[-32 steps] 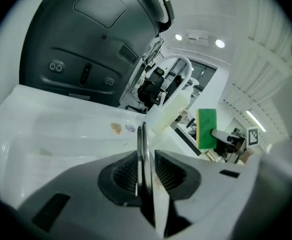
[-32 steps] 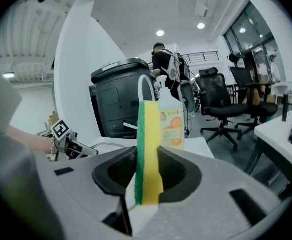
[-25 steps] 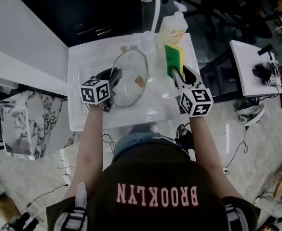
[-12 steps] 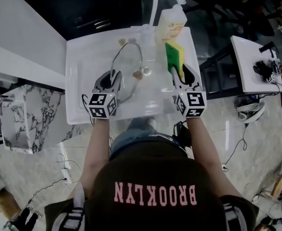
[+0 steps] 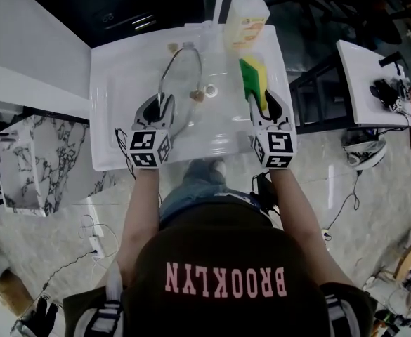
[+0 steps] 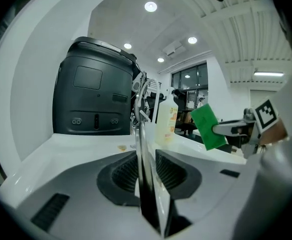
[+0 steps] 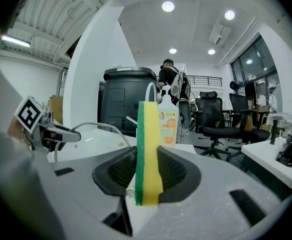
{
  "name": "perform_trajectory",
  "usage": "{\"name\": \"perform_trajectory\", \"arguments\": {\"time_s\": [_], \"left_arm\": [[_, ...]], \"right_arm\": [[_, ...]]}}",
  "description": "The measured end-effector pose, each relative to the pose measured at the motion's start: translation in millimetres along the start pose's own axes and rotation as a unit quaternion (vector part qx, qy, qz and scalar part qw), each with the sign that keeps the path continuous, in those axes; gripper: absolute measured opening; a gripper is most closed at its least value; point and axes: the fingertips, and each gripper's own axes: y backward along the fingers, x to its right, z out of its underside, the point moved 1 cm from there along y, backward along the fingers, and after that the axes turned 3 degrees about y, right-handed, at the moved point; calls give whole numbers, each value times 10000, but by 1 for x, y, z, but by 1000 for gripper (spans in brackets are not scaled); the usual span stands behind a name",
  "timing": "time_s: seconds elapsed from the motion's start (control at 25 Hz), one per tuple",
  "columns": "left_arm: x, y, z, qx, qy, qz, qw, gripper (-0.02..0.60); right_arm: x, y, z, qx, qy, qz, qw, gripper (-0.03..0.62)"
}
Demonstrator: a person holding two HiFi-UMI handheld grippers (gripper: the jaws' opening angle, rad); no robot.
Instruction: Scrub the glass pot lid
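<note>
We see the left gripper [image 5: 157, 108] with its jaws pressed onto the near rim of the glass pot lid [image 5: 183, 84], which it holds up on edge so that the lid runs away from us over the white sink [image 5: 110, 83]. In the left gripper view the metal rim of the lid rises as a thin line straight up between the two pads. The lid's knob [image 5: 197, 95] points to the right, toward the other tool.

We see the right gripper [image 5: 261, 105] pinching a sponge [image 5: 253, 79] by its near end. The sponge stands upright between the jaws, green scouring face to the left and yellow foam to the right. It is near the lid on its right, but apart from it.

At the far edge of the sink, beyond the sponge, stands a soap bottle [image 5: 246, 21] with an orange label. Further off we note a black bin [image 6: 93, 94] behind the sink, office chairs [image 7: 215, 120] and a white side table [image 5: 363, 83] on the right.
</note>
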Motion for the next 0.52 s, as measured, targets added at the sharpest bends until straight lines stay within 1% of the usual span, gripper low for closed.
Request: {"name": "perform_trajectory", "arguments": {"time_s": [0.52], "left_arm": [[12, 15, 7, -51, -107, -82, 9999, 77]], "right_arm": [[1, 21, 0, 44, 0, 87, 10000, 104]]}}
